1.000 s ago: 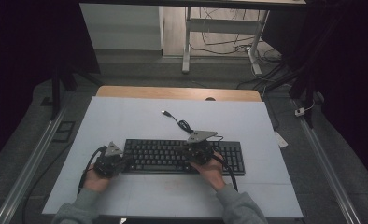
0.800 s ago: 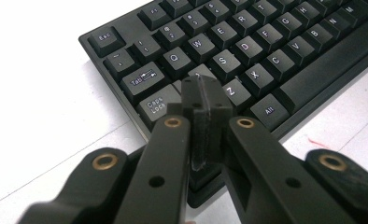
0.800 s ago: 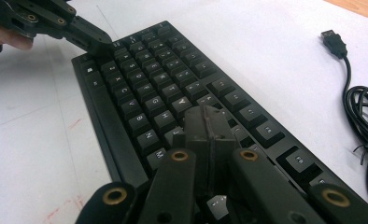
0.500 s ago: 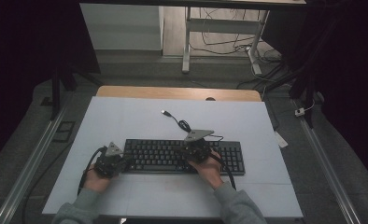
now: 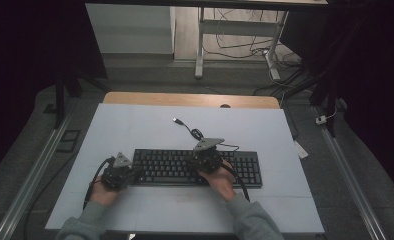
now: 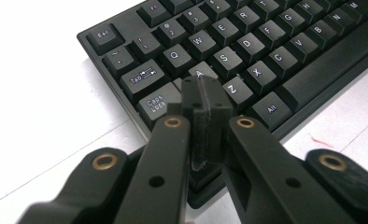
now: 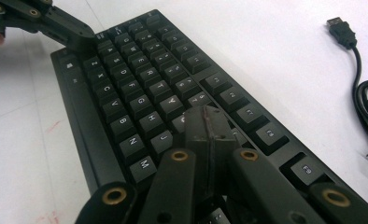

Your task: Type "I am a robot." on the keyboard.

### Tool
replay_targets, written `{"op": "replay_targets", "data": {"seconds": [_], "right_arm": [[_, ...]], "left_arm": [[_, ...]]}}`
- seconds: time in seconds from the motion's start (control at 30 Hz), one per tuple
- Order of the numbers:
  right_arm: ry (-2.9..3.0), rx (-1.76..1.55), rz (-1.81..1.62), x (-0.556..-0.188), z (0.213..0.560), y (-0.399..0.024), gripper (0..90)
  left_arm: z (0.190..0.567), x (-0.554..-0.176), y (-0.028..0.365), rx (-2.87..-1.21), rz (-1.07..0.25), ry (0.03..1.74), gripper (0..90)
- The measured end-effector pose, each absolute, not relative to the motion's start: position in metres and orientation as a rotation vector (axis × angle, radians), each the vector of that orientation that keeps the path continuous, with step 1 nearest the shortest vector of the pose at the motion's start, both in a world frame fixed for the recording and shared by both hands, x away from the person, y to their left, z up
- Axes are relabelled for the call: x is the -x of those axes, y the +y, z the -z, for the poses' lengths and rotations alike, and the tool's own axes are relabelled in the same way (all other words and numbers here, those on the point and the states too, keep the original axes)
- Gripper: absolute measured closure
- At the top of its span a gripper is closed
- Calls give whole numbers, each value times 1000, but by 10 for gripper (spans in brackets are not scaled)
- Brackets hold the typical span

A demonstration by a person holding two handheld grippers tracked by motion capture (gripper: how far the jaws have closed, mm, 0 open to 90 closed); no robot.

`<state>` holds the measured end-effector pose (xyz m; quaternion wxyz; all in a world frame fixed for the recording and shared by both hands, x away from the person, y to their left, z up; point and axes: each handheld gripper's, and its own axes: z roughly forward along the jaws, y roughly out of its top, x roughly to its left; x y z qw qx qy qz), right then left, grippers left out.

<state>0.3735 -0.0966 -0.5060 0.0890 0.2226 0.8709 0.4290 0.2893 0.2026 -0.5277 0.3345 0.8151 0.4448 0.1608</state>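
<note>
Typing on the black keyboard [image 5: 197,167], which lies flat near the front of the white worktop [image 5: 135,125], you press keys with both tools' jaws together, nothing between them. Your left hand-held gripper [image 6: 205,93] sits over the A key; your right hand-held gripper [image 7: 205,123] rests around H and J. Those blunt tips could catch two keys, and a slanted push might skid the keyboard toward its loose USB cable [image 5: 187,127].

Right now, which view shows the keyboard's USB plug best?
The right gripper view: the USB plug lies close and sharp on the white table. The high view shows it small beyond the keyboard.
</note>
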Motion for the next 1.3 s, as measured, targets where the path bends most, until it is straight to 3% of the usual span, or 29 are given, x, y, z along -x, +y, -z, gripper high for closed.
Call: {"op": "replay_targets", "data": {"seconds": [0.8, 1.17, 1.2, 1.23, 1.3], "right_arm": [[2638, -674, -1168, -382, 519, -82, 896], [2572, -651, -1281, -378, 504, -94, 895], [2573, -651, -1285, -377, 503, -97, 884], [2573, -665, -1302, -378, 502, -101, 787], [2570, -677, -1308, -378, 501, -104, 752]], "left_arm": [[529, -289, 202, -2128, -417, 1166, 884], [525, -288, 204, -2099, -427, 1156, 883], [525, -287, 204, -2095, -430, 1157, 883], [524, -287, 204, -2086, -434, 1159, 882], [523, -286, 205, -2071, -439, 1156, 875]]}}
